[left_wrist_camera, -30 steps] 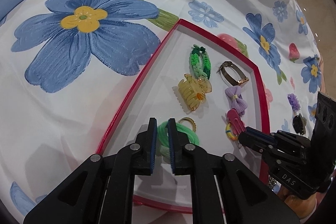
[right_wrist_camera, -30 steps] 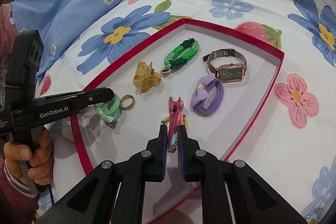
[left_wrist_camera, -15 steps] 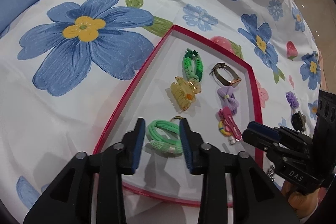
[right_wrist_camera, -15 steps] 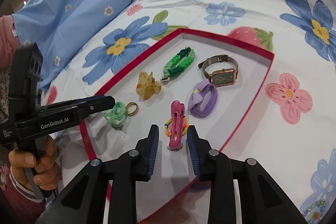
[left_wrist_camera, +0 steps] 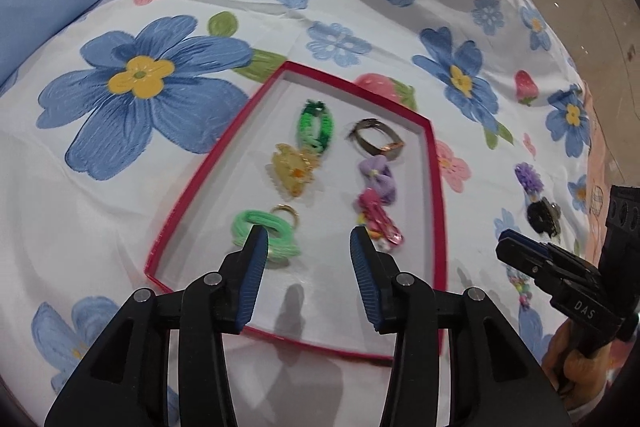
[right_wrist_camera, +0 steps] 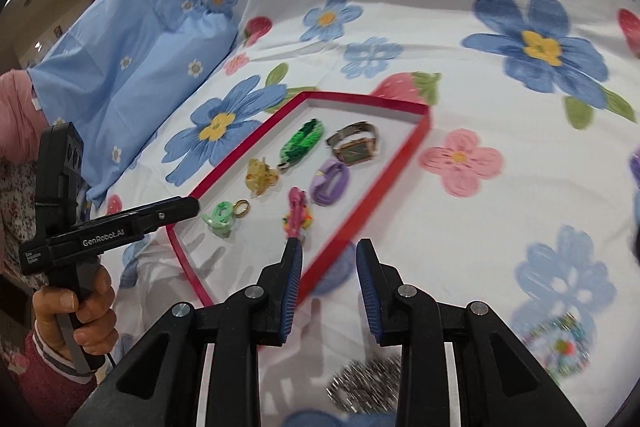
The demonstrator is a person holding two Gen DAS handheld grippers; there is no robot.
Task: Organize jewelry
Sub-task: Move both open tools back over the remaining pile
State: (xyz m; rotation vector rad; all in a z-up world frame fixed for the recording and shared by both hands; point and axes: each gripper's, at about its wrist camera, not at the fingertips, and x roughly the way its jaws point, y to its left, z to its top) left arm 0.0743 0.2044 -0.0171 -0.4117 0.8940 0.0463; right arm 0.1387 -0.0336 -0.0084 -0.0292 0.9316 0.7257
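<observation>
Below R gripper (right_wrist_camera: 328,287), jaws released, at 6 o'clock: silver chain (right_wrist_camera: 366,383); L gripper (left_wrist_camera: 306,277) also released, farther off over tray (left_wrist_camera: 438,211)

tray (left_wrist_camera: 436,187): red-rimmed, white inside, lies flat
far end: green braided band (left_wrist_camera: 315,125), watch (left_wrist_camera: 376,141)
near end: light-green tie (left_wrist_camera: 276,235), pink clip (left_wrist_camera: 378,217)

Right hand-held gripper (right_wrist_camera: 329,279) jaws apart, empty, above red tray (right_wrist_camera: 362,205) edge.
</observation>
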